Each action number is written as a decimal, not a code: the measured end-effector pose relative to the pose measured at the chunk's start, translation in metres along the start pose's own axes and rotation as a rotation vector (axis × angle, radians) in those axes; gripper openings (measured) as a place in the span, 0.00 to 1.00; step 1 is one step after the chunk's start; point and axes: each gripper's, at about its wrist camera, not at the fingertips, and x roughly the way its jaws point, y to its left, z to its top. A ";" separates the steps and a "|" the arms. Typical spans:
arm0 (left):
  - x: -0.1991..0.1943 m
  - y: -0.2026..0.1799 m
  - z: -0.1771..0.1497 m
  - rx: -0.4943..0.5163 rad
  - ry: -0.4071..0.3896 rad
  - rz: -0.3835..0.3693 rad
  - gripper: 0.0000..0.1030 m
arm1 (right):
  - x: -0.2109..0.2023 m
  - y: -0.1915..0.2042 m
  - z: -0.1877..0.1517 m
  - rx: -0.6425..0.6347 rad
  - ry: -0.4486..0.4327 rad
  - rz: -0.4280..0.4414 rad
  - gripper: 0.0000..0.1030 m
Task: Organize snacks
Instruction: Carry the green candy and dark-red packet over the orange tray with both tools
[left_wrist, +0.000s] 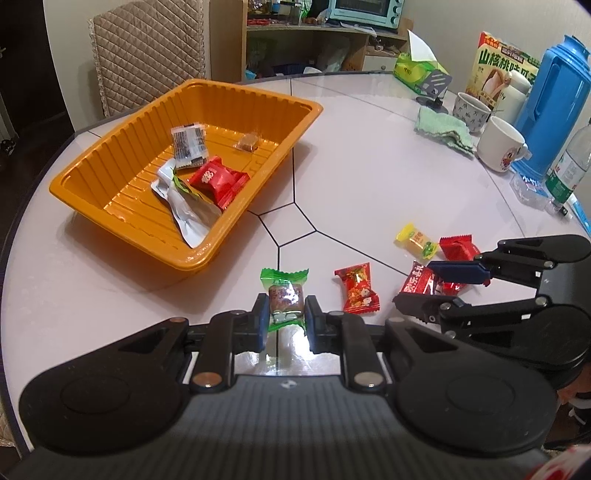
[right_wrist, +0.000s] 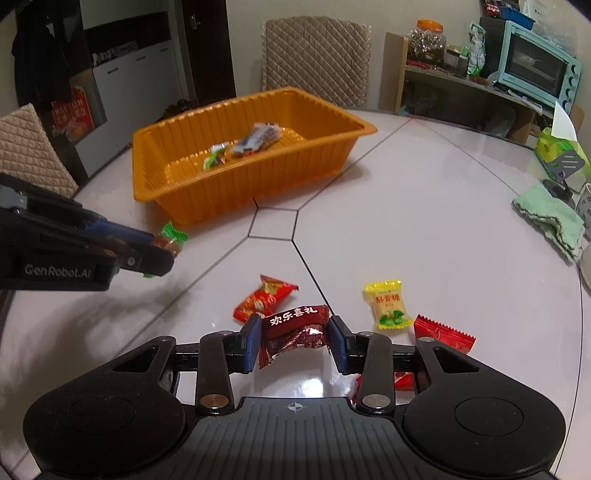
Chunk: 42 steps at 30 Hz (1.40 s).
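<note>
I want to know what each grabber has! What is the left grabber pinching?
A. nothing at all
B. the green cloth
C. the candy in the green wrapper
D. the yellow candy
C. The left gripper is shut on the green-wrapped candy, its blue pads pressed against both sides; the yellow candy lies loose on the table.

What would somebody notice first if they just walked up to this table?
Probably the big orange tray at the far left of the table, with a few snacks already inside. Next, the two black tools in front: the left tool is pinching a green-wrapped candy, and the right tool is pinching a dark red packet. A yellow candy and other red candies lie loose nearby.
</note>
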 end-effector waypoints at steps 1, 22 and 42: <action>-0.002 0.000 0.001 -0.001 -0.003 0.000 0.17 | -0.002 0.000 0.002 0.003 -0.005 0.005 0.38; -0.041 0.066 0.050 -0.061 -0.136 0.107 0.17 | -0.019 0.005 0.089 0.033 -0.154 0.162 0.38; 0.033 0.146 0.105 -0.113 -0.065 0.167 0.17 | 0.067 -0.019 0.169 0.076 -0.165 0.168 0.38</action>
